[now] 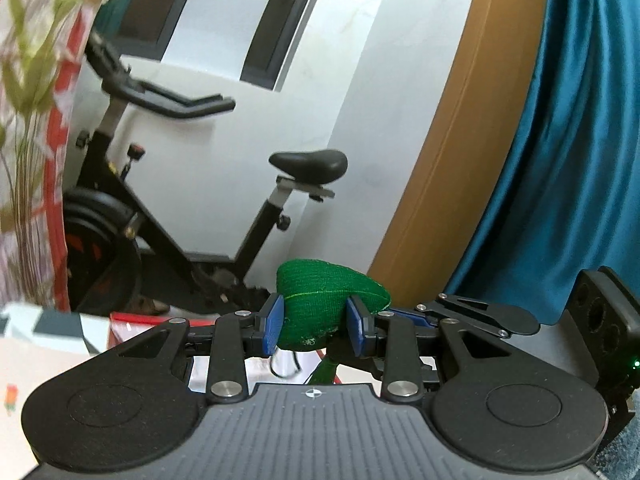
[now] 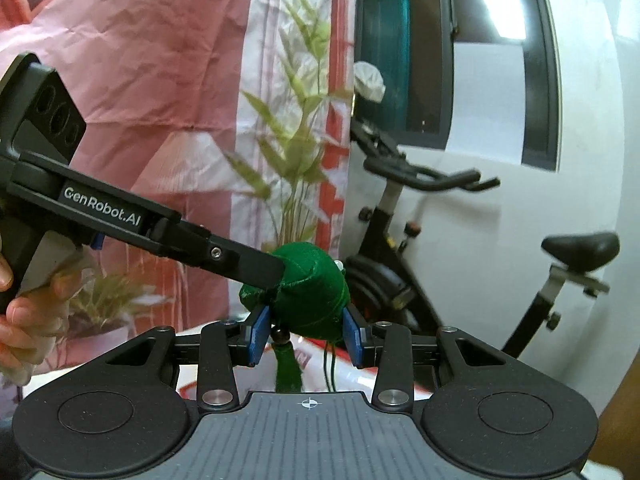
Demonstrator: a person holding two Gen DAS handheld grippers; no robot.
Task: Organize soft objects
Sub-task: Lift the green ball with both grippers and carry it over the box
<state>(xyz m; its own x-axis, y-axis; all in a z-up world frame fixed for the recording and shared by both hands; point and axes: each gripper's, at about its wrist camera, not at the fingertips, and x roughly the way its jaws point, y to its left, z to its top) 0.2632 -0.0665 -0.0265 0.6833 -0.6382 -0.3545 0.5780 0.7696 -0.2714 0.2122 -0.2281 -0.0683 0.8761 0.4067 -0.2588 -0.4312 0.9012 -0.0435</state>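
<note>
A red-rimmed box [image 1: 120, 320] sits low behind the grippers — its contents are hidden. The green stuffed pouch [image 1: 320, 304], of coarse woven cloth with stitched seams, a dark bead and a green tassel [image 2: 286, 368], is held up in the air. The left gripper [image 1: 316, 326] pinches it between blue pads, and the right gripper [image 2: 304, 330] clasps it too — both narrowed around it. Behind stands a black exercise bike [image 1: 168, 208].

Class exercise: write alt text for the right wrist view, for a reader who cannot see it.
The right tongs grip a green stuffed ornament with a hanging tassel, while the left tongs reach in from the left and touch it too. Behind stand a black exercise bike and a leaf-printed curtain.
</note>
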